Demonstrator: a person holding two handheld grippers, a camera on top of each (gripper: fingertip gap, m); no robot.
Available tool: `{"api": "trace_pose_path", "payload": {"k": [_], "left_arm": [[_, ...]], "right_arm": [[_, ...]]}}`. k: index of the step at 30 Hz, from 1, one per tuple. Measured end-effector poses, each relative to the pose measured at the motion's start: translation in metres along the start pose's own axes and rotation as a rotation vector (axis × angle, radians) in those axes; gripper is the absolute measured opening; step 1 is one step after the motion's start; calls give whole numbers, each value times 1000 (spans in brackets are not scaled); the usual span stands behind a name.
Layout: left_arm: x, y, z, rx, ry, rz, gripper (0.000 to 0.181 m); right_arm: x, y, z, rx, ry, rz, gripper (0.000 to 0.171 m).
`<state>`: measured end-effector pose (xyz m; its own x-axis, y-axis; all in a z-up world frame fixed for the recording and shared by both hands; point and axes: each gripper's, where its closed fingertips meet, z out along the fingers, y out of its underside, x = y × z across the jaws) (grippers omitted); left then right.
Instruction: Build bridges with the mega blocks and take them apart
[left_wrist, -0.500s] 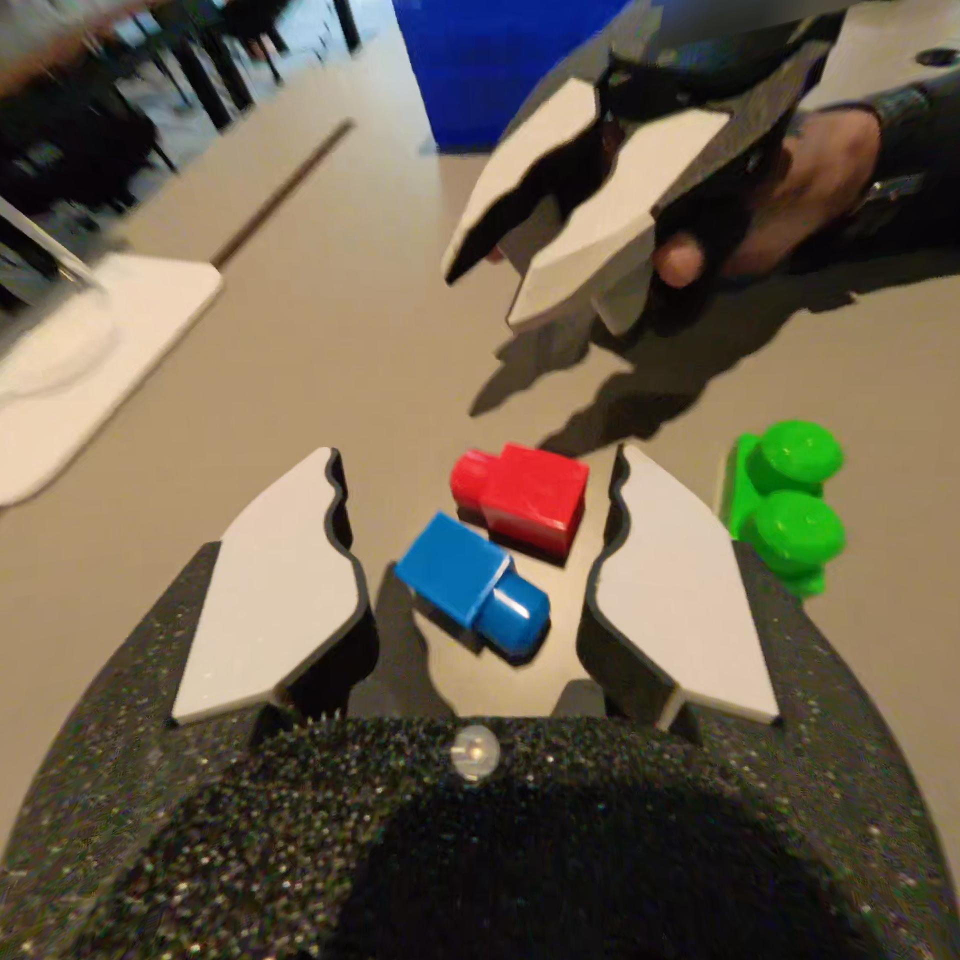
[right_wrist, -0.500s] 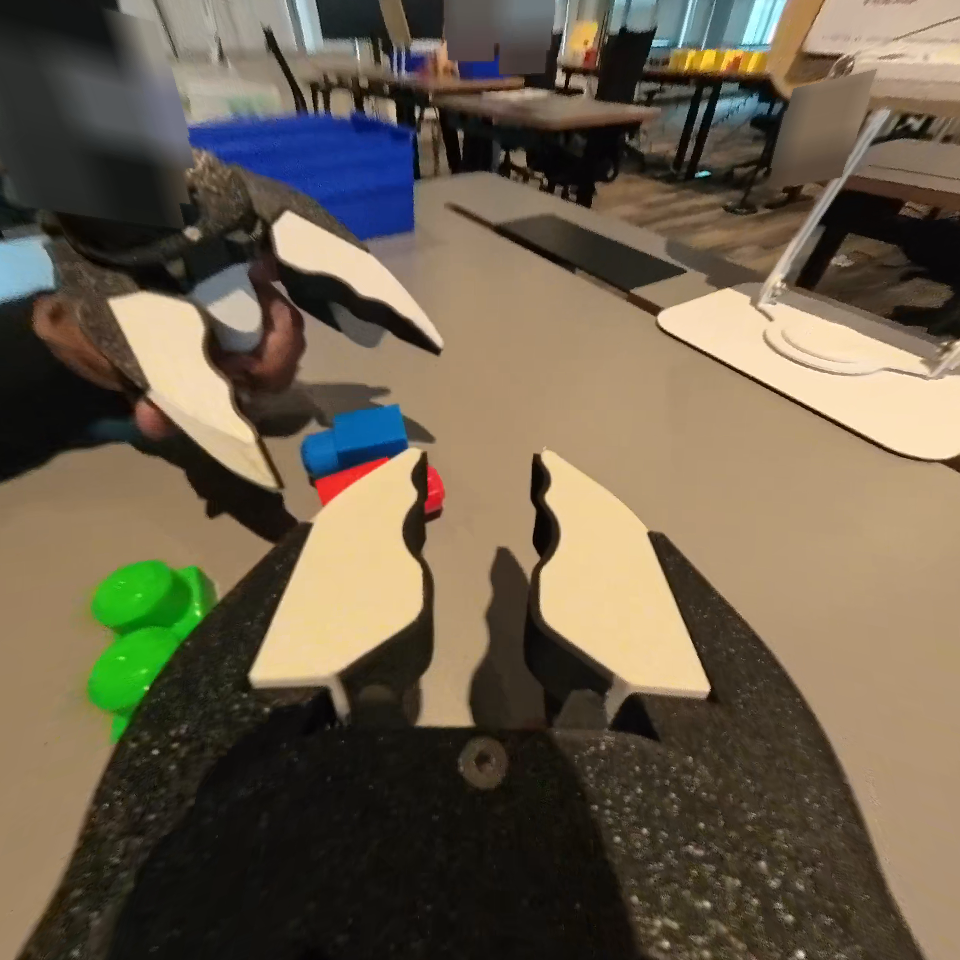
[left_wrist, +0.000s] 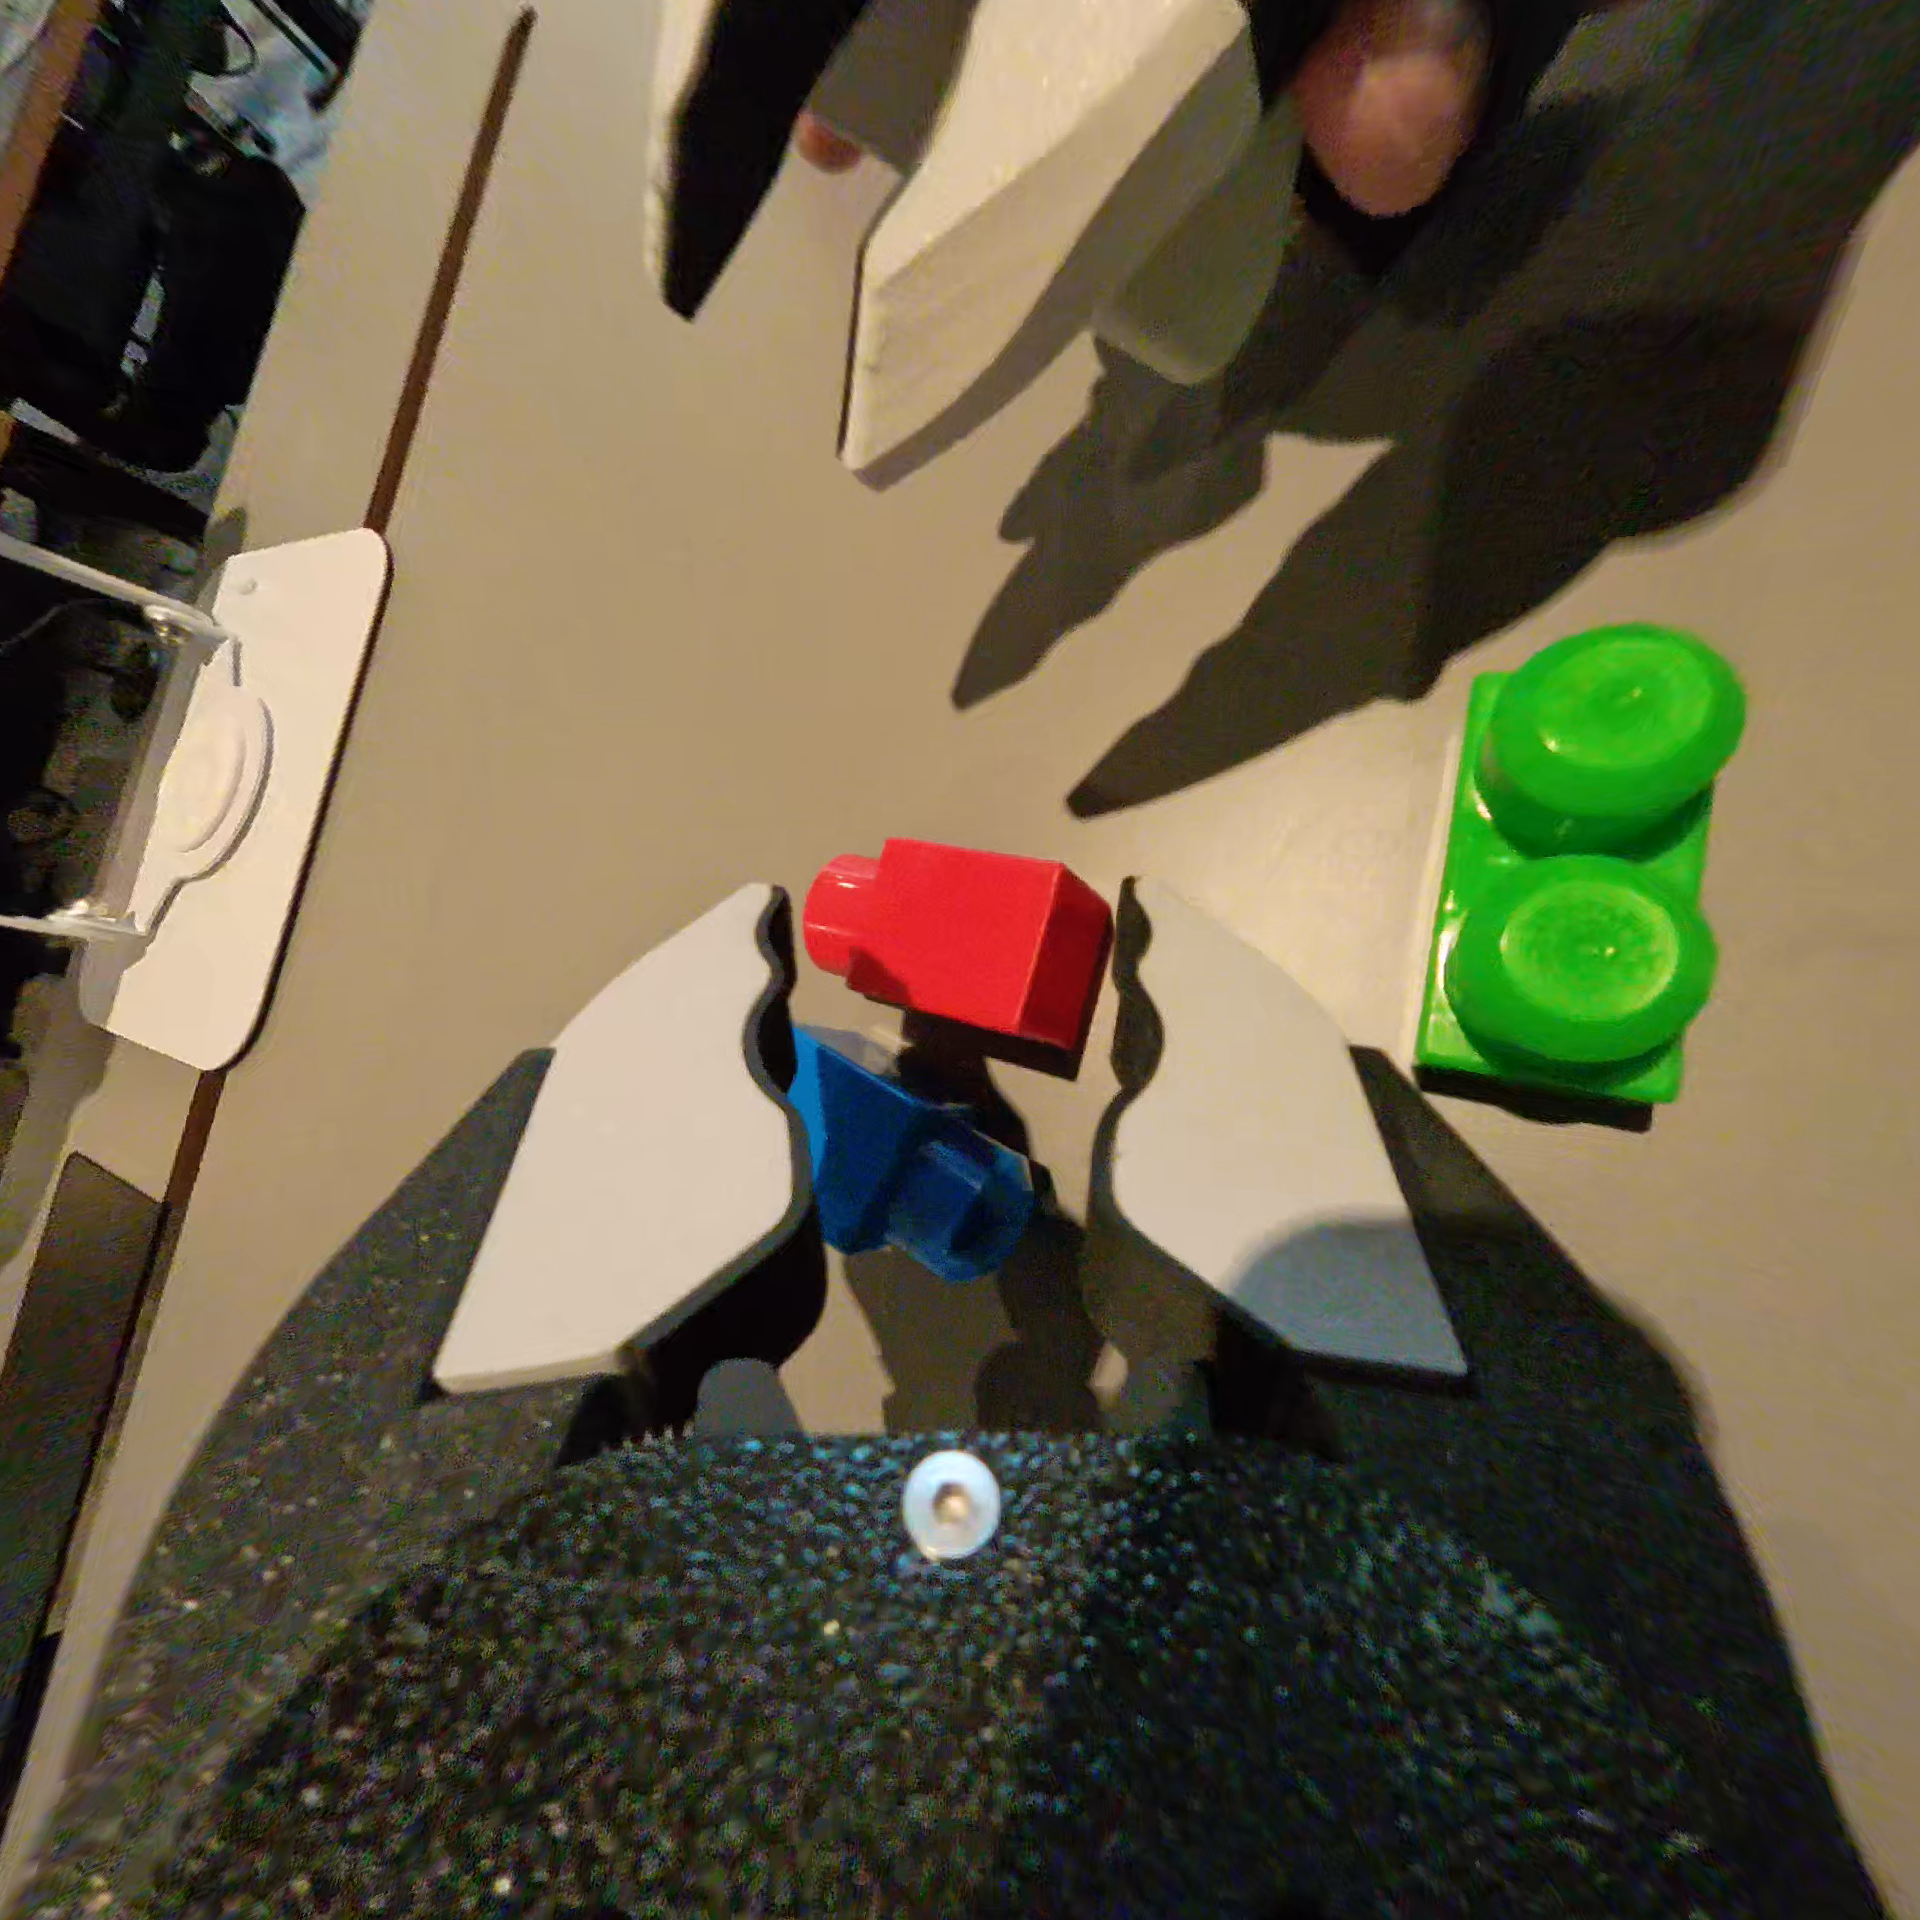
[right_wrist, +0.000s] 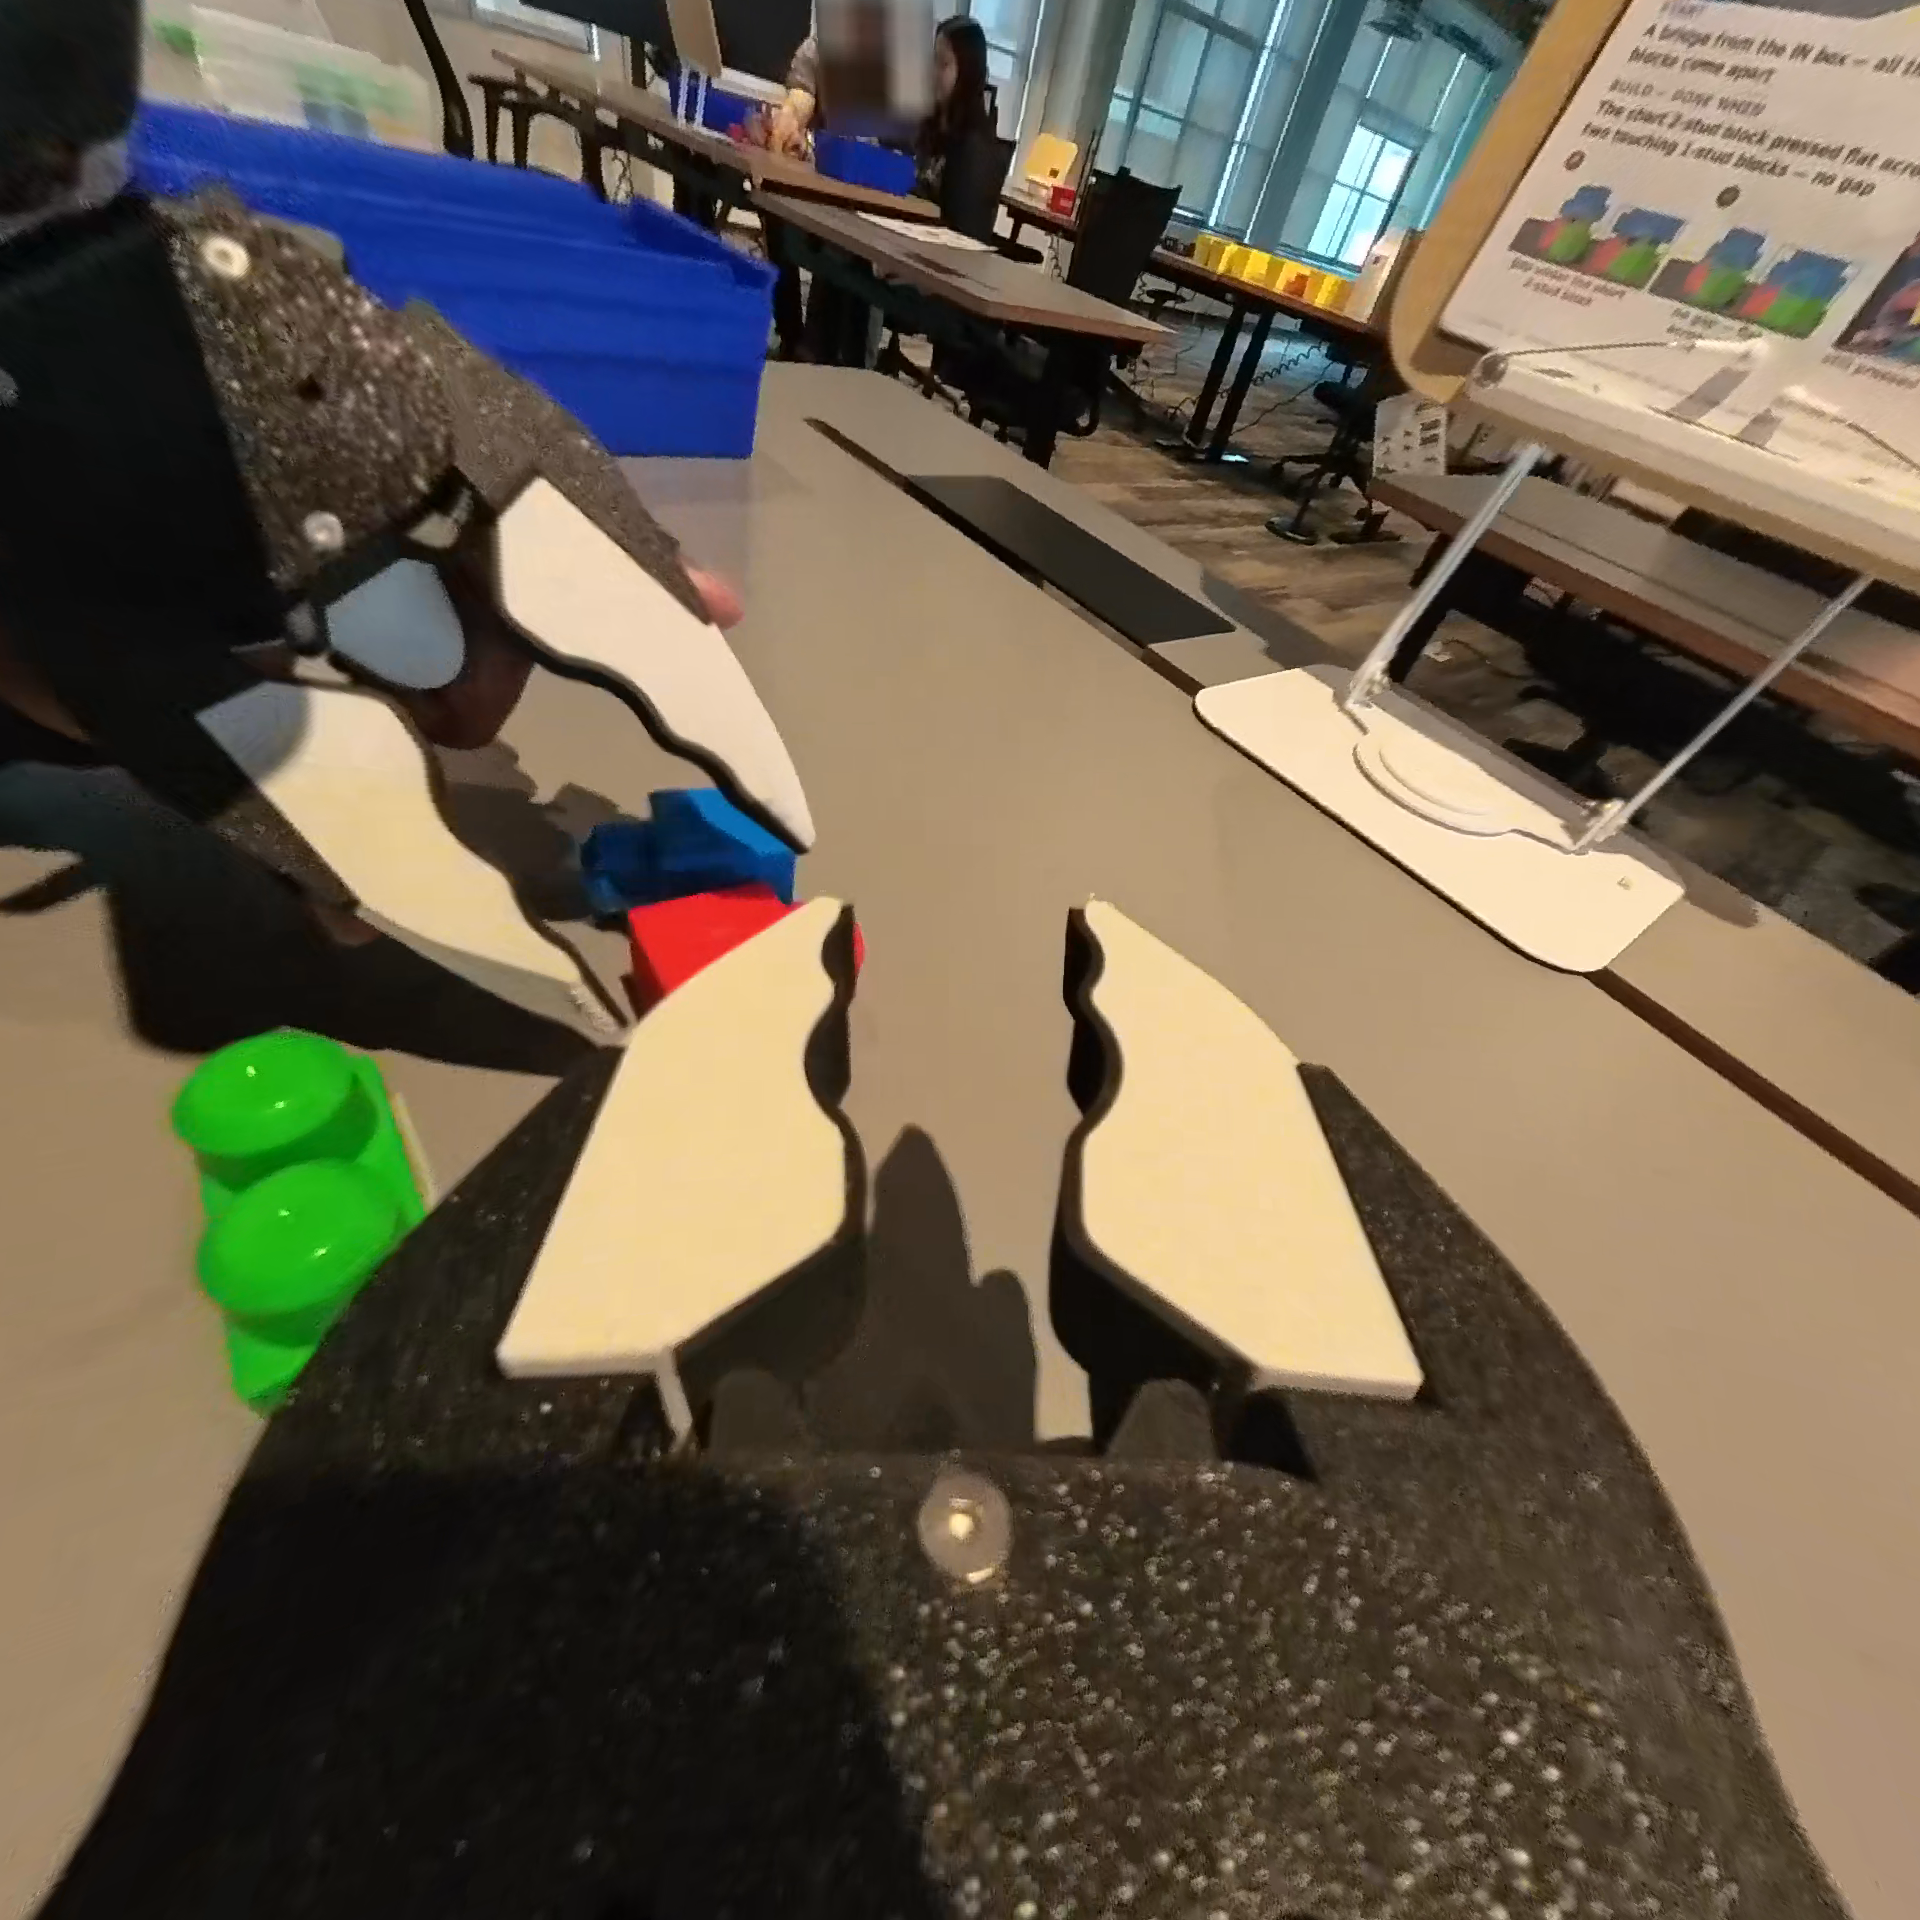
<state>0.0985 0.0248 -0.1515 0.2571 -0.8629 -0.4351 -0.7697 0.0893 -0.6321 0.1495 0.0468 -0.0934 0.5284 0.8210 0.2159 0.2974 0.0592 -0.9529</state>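
The desk (left_wrist: 644, 644) fills both views, grey and bare except for three blocks and a white stand base (left_wrist: 223, 800) at the left edge of the left wrist view. A blue bin (right_wrist: 540, 301) sits at the upper left of the right wrist view.

The left gripper (left_wrist: 940, 914) takes the lower half of its own view, fingers spread, nothing pinched. The right gripper (right_wrist: 961, 920) sits low in its own view, fingers also spread and empty over bare desk; in the left wrist view it hangs at the top centre.

The green block (left_wrist: 1569, 883), a two-stud piece, stands studs-up at the right of the left wrist view, apart from the others. The red block (left_wrist: 966, 951) lies on its side at frame centre, between the left fingertips. The blue block (left_wrist: 894, 1153) lies tipped just below it, close against the left finger; whether they touch is unclear.

The step in hand looks like picking up the red block. To do it well, I would centre the fingers on its flat sides, not the stud, keep clear of the blue block so it is not dragged along, then close squarely and turn it stud-up.
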Motion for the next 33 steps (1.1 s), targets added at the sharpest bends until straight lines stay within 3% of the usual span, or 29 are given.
{"api": "trace_pose_path", "payload": {"k": [9, 11, 17, 21, 24, 29, 33], "left_arm": [[-5, 13, 9, -119, -67, 57, 31], [-11, 2, 2, -58, -117, 55, 2], [-20, -39, -20, 184, -187, 5, 2], [-16, -64, -28, 400, -63, -227, 1], [-26, -66, -37, 477, -32, -381, 2], [-18, -81, -56, 706, 208, -521, 1], [-14, -84, -59, 755, 304, -568, 1]], "right_arm": [[-4, 16, 5, -45, -56, 24, 41], [-5, 15, 4, -42, -92, 72, 42], [-9, 5, 0, 16, -236, 322, 46], [-8, -18, -14, 145, -294, 327, 48], [-9, -35, -29, 246, -335, 293, 52], [-25, -46, -40, 317, -447, 265, 53], [-47, -47, -41, 326, -506, 180, 46]]}}
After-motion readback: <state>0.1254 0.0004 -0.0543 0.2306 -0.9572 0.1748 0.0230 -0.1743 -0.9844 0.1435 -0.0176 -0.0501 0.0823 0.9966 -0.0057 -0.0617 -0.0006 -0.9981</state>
